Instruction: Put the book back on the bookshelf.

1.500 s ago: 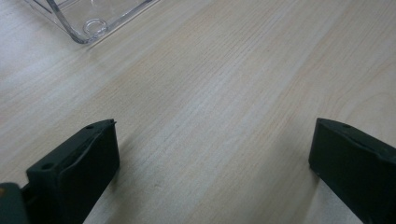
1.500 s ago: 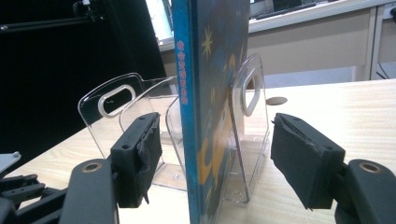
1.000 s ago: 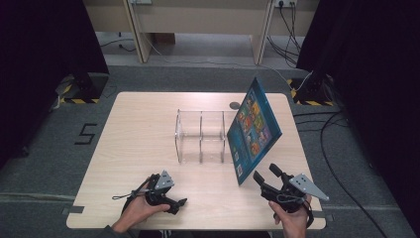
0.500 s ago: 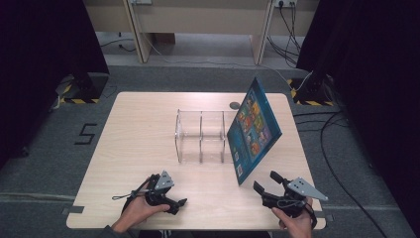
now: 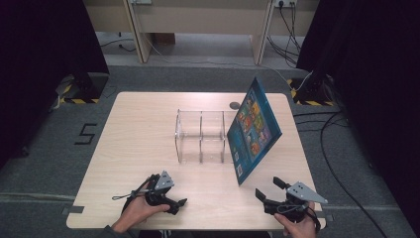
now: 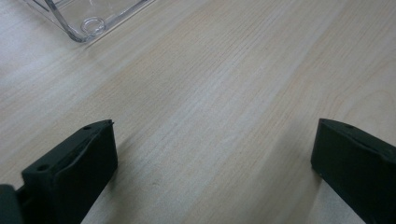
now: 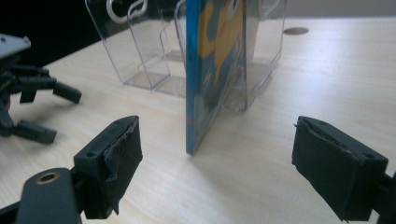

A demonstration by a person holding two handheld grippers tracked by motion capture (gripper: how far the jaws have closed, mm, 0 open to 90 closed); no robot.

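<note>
Right tongs [image 5: 270, 189] have backed toward the lower right frame edge, jaws spread, empty. Left tongs [image 5: 171, 196] unchanged, spread. Picture book [image 5: 253, 130] leans against clear organizer [image 5: 200, 136], frame centre: placement looks finished.

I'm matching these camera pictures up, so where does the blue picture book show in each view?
High view: blue picture book right of centre, leaning against the clear rack.
Left gripper view: not in it.
Right gripper view: centre, edge-on.
Shared landmark: the rack.
</note>
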